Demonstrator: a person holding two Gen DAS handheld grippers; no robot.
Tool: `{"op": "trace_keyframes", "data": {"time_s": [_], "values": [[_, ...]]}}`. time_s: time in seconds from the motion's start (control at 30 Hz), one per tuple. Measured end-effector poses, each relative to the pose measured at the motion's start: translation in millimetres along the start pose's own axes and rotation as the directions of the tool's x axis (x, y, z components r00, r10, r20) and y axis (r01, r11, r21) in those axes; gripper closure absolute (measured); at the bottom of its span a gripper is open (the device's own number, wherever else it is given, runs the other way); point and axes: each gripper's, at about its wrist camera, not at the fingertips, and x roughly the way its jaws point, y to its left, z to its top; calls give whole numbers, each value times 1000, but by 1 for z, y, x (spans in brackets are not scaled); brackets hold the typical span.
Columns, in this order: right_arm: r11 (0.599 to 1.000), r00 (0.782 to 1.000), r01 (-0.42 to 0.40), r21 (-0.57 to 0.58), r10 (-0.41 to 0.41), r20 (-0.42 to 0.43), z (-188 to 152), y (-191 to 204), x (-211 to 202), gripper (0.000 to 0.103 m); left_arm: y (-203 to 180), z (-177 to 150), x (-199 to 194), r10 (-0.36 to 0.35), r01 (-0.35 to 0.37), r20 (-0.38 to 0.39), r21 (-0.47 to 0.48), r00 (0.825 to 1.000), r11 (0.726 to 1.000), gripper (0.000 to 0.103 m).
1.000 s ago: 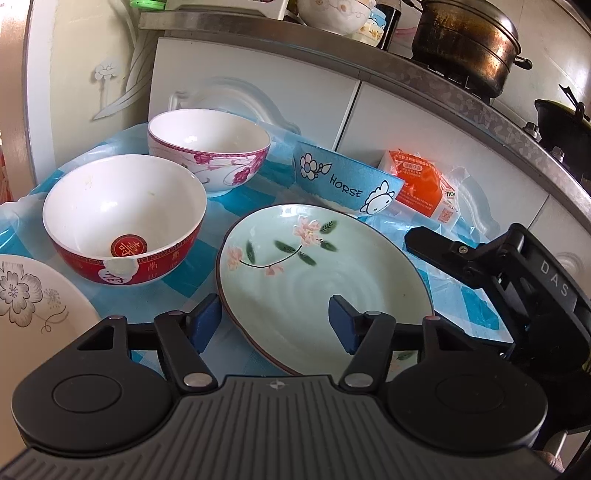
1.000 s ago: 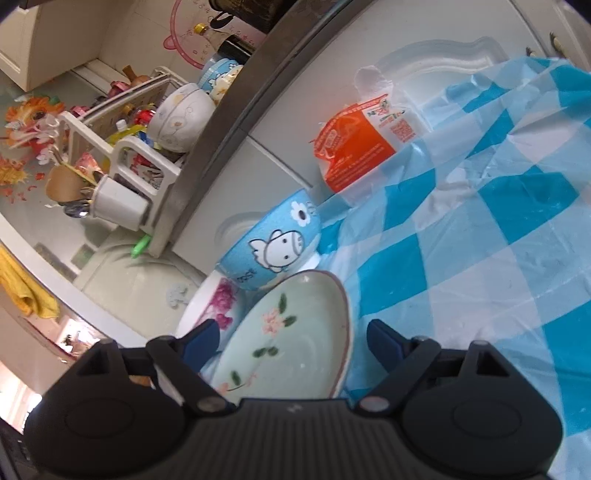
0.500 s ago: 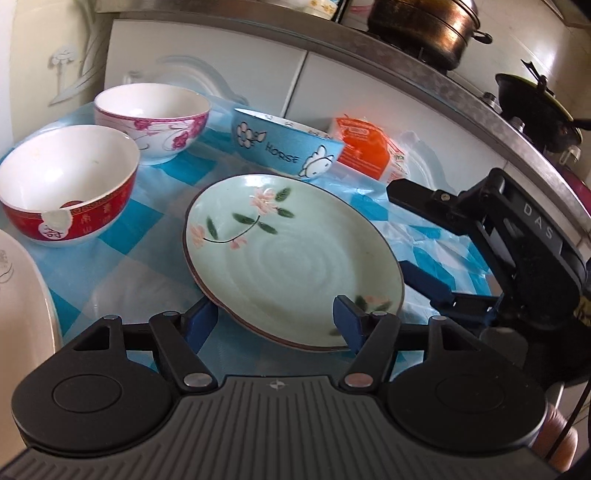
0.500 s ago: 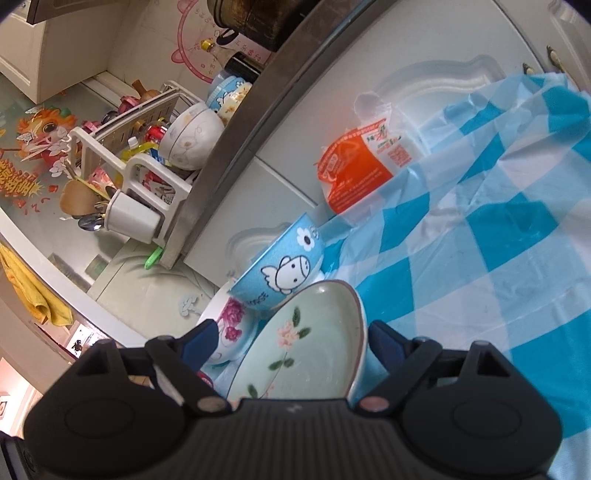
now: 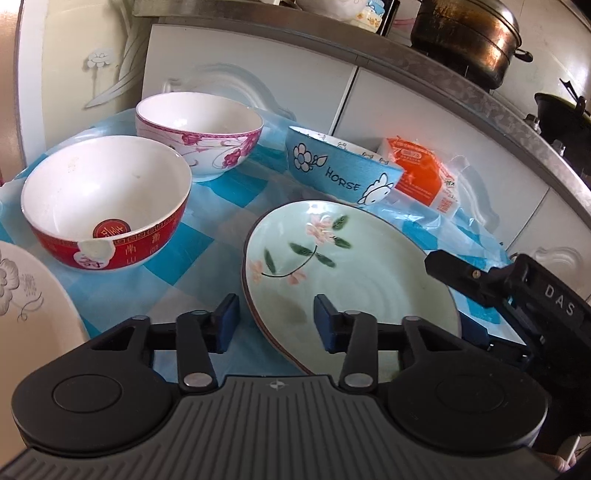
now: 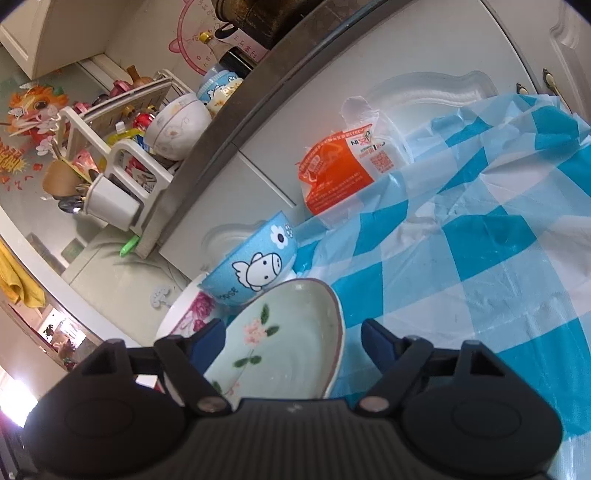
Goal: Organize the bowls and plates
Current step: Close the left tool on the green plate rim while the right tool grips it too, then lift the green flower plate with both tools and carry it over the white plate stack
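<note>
A pale green plate (image 5: 347,280) painted with pink flowers lies on the blue-checked cloth (image 5: 192,258). My left gripper (image 5: 275,321) straddles its near left rim. Its jaws are closing, and a gap still shows at the pads. My right gripper (image 5: 448,295) reaches in from the right, one finger above and one below the plate's far right edge. In the right wrist view the plate (image 6: 280,347) sits between the closing jaws of the right gripper (image 6: 291,338), with the pads clear of its rim. A red bowl (image 5: 107,206), a magenta-flowered bowl (image 5: 199,129) and a tilted blue bowl (image 5: 340,170) stand behind.
A white plate (image 5: 29,317) with a grey flower lies at the left edge. An orange packet (image 5: 421,173) leans against the white cabinet doors (image 5: 424,110). A metal pot (image 5: 465,33) stands on the counter above. A dish rack (image 6: 122,147) holds more bowls.
Both grippers' jaws have narrowed around the green plate's rim. The left wrist view has swung slightly, and the plate lies where it was.
</note>
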Motion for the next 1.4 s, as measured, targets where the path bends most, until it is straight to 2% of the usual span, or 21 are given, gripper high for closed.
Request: {"op": "trace_keyframes", "data": {"time_s": [0.07,0.2,0.33,0.8,1.4], "values": [[1000,1000,1,-9,-1,-28,-2,1,5,31,2,1,2,-1,1,4,4,1000,1000,69],[997,998,-2,-83,-4,-70,-7,13,12,27,2,1,3,-2,1,5,18,1000,1000,70],[999,998,-12,-53,9,-66,-7,8,9,28,0,-1,1,-13,13,5,47,1000,999,71],[985,997,83,-153,-81,18,-30,19,-28,28,-3,-18,-28,-130,132,-36,64,991,989,73],[975,984,167,-148,-155,91,-70,33,-92,28,5,-42,-71,-230,235,-69,92,971,968,75]]}}
